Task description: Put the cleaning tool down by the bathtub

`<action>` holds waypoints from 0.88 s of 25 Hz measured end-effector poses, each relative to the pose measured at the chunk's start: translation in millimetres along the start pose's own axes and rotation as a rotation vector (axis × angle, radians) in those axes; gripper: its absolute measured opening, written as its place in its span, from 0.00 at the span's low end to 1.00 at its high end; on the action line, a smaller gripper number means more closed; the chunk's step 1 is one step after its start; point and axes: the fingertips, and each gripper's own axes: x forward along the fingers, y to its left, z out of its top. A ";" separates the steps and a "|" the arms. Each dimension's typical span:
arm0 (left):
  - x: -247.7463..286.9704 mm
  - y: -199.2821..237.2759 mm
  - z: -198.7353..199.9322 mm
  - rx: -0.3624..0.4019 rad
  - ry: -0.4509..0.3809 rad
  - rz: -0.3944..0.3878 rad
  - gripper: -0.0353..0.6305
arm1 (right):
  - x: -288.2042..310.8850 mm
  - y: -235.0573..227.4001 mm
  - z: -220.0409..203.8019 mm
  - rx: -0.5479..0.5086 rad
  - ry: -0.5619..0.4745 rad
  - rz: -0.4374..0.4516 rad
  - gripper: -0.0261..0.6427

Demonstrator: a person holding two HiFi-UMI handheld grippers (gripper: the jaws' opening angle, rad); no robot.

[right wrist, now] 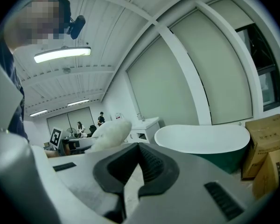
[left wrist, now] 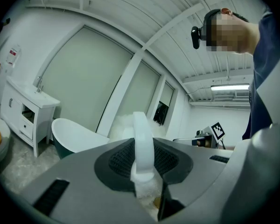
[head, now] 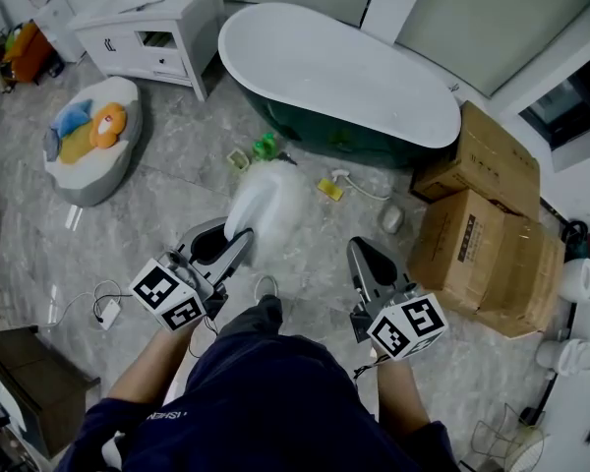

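Observation:
The cleaning tool (head: 266, 205) is a fluffy white duster with a white handle. My left gripper (head: 236, 242) is shut on that handle and holds the duster above the marble floor, short of the bathtub (head: 334, 72). The tub is white inside and dark green outside. In the left gripper view the white handle (left wrist: 143, 146) stands upright between the pads, with the fluffy head (left wrist: 122, 124) beyond it and the bathtub (left wrist: 73, 135) at the left. My right gripper (head: 358, 248) hangs to the right of the duster, shut with nothing in it. The right gripper view shows its jaws (right wrist: 138, 146) together, the duster (right wrist: 110, 133) at the left and the bathtub (right wrist: 203, 139) ahead.
A white vanity cabinet (head: 159, 26) stands at the back left, with a grey tub of soft toys (head: 90, 144) in front of it. Cardboard boxes (head: 484, 226) are stacked right of the bathtub. A green toy (head: 265, 146), a yellow item (head: 329, 189) and a charger cable (head: 106, 311) lie on the floor.

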 end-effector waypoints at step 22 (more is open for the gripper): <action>51.2 128.2 51.5 -0.005 -0.004 -0.008 0.22 | 130.4 -41.9 42.3 0.004 0.025 -0.030 0.05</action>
